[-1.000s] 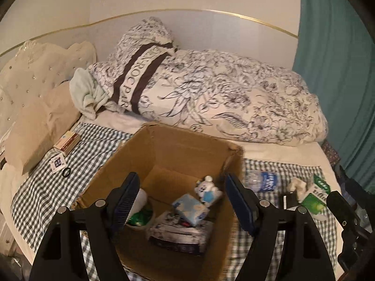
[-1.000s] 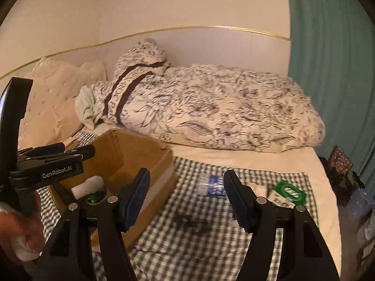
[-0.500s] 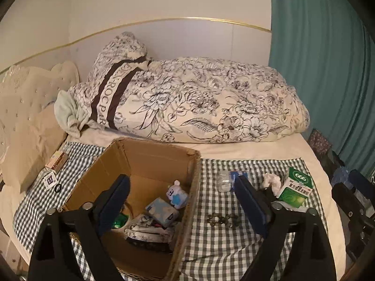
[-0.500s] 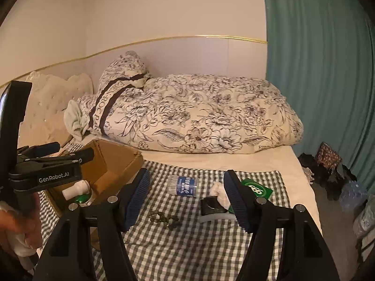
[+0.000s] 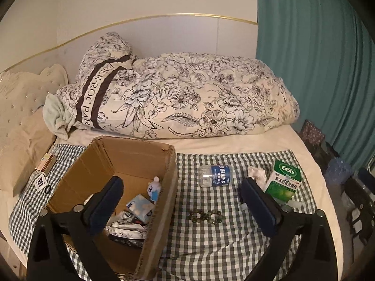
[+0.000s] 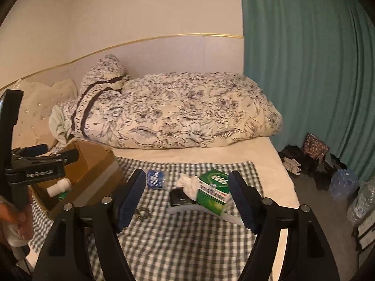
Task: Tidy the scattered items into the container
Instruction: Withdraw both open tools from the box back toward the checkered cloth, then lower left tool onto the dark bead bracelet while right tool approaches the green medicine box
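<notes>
Checked bedspread (image 5: 211, 245) under green "666" box (image 5: 284, 180), pillow (image 5: 103, 79) lettered "EDEN-ROC PAR", both claws (image 5: 181, 202) (image 6: 185, 201) wide apart, empty.

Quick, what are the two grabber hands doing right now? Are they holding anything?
Left gripper: open, holding nothing.
Right gripper: open, holding nothing.

Corrugated cardboard box (image 5: 150, 149), matt; checked cloth (image 5: 211, 245); clear plastic bottle (image 5: 214, 176).
</notes>
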The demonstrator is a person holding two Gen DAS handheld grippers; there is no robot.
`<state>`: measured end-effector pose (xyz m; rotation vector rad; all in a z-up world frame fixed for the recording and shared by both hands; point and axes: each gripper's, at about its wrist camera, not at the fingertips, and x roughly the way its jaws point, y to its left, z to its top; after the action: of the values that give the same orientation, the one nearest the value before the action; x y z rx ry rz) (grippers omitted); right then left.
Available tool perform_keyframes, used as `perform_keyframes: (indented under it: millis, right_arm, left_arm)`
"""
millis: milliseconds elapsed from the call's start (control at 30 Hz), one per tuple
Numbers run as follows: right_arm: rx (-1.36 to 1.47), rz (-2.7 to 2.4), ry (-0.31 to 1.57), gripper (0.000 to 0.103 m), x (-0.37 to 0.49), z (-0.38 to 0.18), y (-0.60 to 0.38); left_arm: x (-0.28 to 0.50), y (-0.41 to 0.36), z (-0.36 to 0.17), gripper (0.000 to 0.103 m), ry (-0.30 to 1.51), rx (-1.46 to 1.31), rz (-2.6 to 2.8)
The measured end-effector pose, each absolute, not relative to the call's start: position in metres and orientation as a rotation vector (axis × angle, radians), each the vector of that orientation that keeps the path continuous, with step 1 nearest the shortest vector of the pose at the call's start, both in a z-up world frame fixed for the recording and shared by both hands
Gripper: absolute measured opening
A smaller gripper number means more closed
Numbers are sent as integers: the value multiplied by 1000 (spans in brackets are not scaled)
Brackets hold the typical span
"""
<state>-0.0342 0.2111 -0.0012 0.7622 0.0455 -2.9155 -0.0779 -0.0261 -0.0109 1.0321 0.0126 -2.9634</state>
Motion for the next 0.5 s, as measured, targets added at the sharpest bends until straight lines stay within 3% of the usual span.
perform_keyframes:
  millis: [500]
  right_arm:
    - [871,-2911,96,77,-55,-33,261]
  left_arm:
    - [-99,0,-54,103,51,1171,-2976]
